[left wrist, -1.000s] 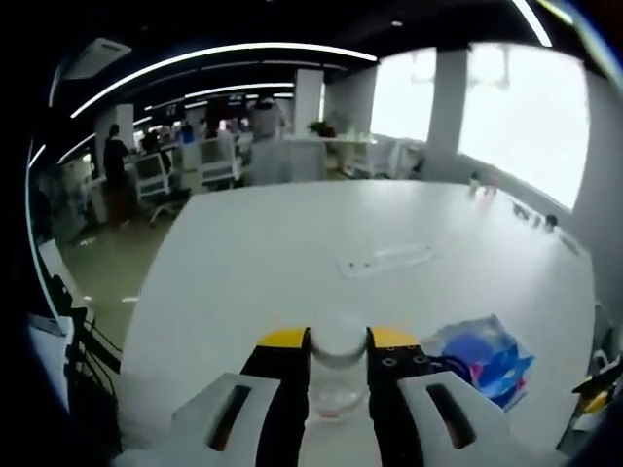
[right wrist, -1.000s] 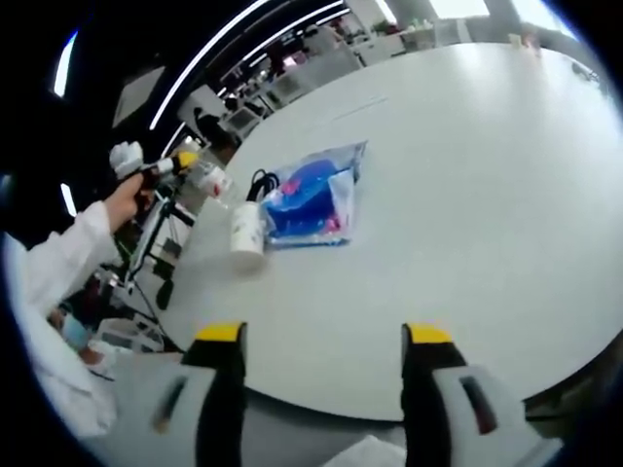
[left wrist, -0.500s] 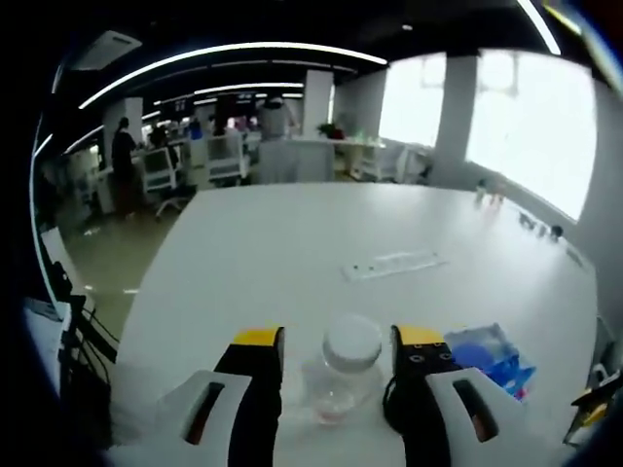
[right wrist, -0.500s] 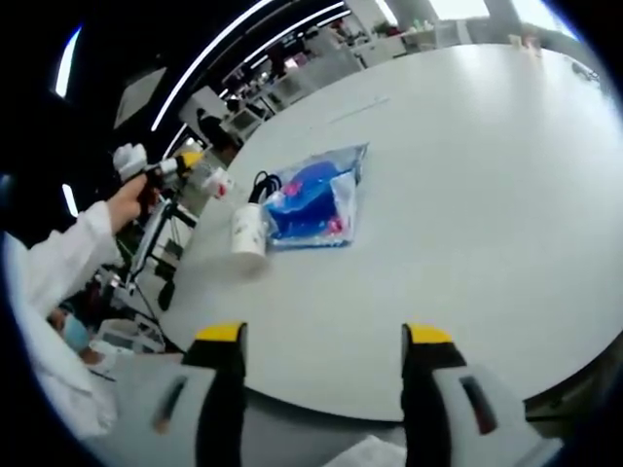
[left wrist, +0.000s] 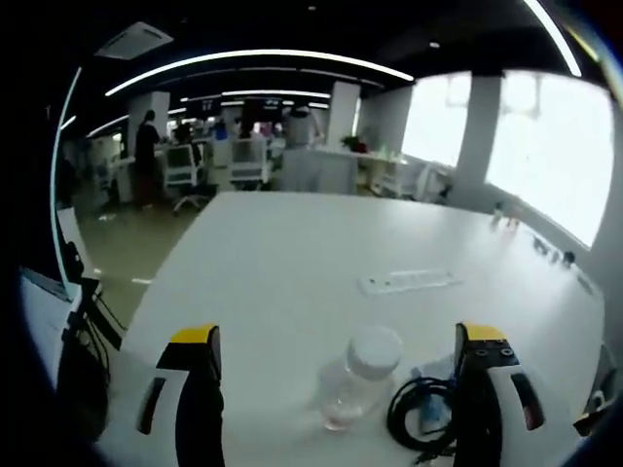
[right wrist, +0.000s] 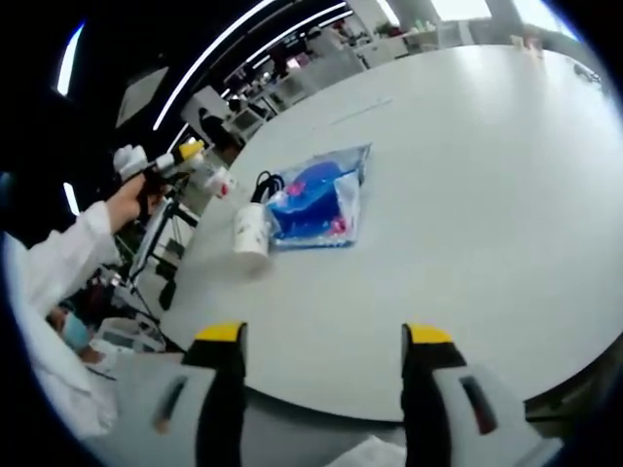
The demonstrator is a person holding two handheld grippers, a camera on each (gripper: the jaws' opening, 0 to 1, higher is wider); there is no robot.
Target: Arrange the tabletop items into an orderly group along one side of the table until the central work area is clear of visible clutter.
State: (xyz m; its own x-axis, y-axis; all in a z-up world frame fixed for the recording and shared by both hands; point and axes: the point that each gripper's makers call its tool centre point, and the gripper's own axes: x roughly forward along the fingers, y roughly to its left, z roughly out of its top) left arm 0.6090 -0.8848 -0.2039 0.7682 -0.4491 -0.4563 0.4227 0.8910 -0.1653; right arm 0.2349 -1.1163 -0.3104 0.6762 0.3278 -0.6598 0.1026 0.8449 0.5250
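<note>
On the white bench (left wrist: 292,263), the left tongs (left wrist: 336,348) stand spread wide around one clear bottle (left wrist: 357,377), not touching it. One black cable coil (left wrist: 421,418) lies beside. Right tongs (right wrist: 324,336) are released, well back from one blue bag (right wrist: 316,199).

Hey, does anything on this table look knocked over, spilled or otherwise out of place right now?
Nothing stands out. The bottle stands upright by the black cable and the blue bag near the table's edge; no spill shows.
</note>
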